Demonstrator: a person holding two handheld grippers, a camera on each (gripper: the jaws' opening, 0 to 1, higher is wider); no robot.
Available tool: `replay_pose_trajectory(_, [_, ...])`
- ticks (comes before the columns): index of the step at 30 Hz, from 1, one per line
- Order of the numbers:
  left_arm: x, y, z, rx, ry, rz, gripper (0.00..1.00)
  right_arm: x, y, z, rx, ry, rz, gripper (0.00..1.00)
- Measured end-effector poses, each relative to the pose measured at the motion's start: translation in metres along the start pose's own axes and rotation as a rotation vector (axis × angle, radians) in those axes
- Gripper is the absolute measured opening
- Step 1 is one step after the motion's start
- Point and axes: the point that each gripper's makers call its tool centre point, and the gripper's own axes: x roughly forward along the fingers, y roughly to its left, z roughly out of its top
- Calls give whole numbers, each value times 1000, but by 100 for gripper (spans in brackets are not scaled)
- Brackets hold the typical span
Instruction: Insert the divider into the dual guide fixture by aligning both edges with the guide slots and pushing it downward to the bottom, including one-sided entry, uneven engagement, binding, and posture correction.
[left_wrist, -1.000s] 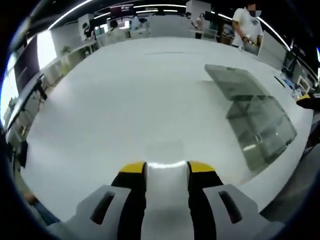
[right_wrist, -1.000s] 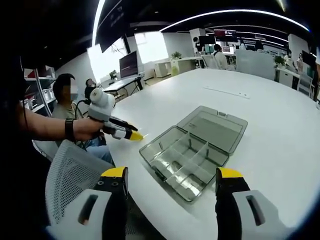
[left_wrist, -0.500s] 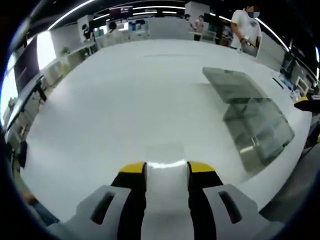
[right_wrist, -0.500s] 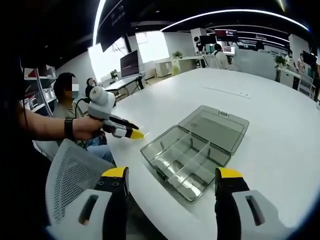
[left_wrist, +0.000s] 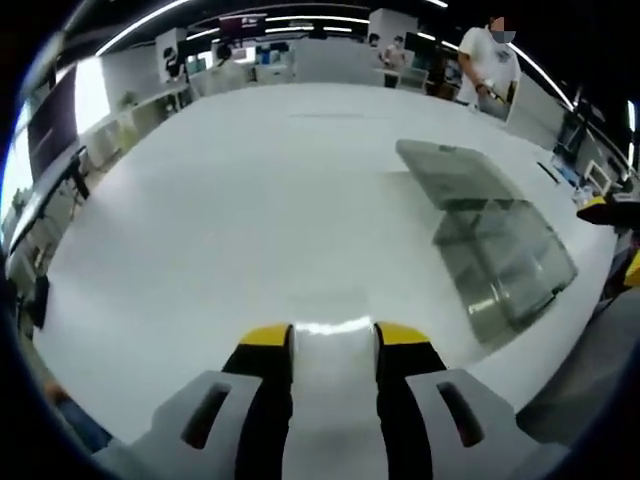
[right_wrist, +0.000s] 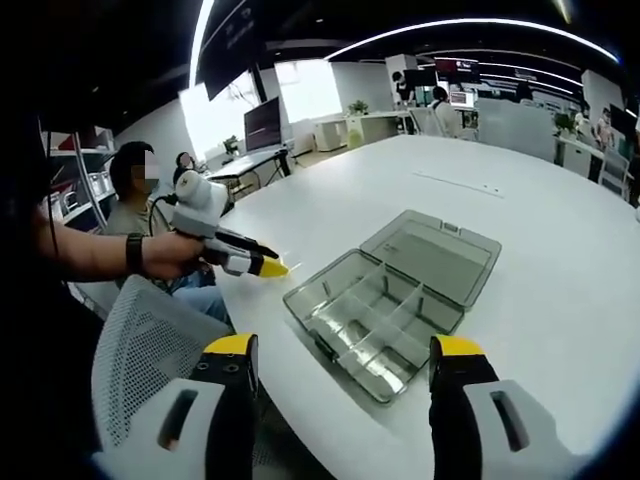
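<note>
White round table (right_wrist: 560, 260) takes most of both views, mostly bare, lots of free surface around the box on the far side. Smoky clear compartment box (right_wrist: 385, 305) lies open near the table's near edge in the right gripper view, lid (right_wrist: 432, 256) laid flat behind it, dividers already standing inside the tray; left gripper view sees the same box (left_wrist: 490, 245) off to its right, edge-on and blurred, compartments not readable there. Right gripper view also gives the mesh chair back (right_wrist: 150, 350) below the table edge and a seated person (right_wrist: 130, 205) behind. Left gripper (right_wrist: 268, 267) appears there from the left, held level in a hand (right_wrist: 165, 255) with a wristband, yellow tips over the table edge, just left of the box, not touching. In its own view the left gripper (left_wrist: 332, 336) has jaws pinched on a pale translucent divider (left_wrist: 333, 345). Right gripper (right_wrist: 345, 350) hovers above the box's near corner, jaws wide apart, nothing held.
</note>
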Motion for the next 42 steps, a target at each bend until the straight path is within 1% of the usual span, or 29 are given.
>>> replay_pose_trajectory(10, [-5,-4,4,-17,-26,-16,30,3,5,2,-17,6,17,67])
replay_pose_trajectory(19, [-8,-8,4,-11,-32,-31,30,3,4,3,-17,6,21,66])
replay_pose_trajectory(23, [-10,-10,7,-27,-44,-43,30,3,5,3,-17,6,27,66])
replay_pose_trajectory(25, [-12,-12,10,-45,-59,-55,30,3,5,3,-18,7,28,66])
replay_pose_trajectory(28, [-14,-14,12,-42,-63,-57,30,4,6,3,-21,8,33,66])
replay_pose_trajectory(30, [-14,-18,13,-47,-69,-80,30,4,7,4,-21,10,36,66])
replay_pose_trajectory(37, [-21,-26,17,-34,-81,-99,30,4,8,4,-30,14,44,66])
replay_pose_trajectory(42, [-26,-28,24,-22,-101,-108,30,5,9,7,-32,9,52,65])
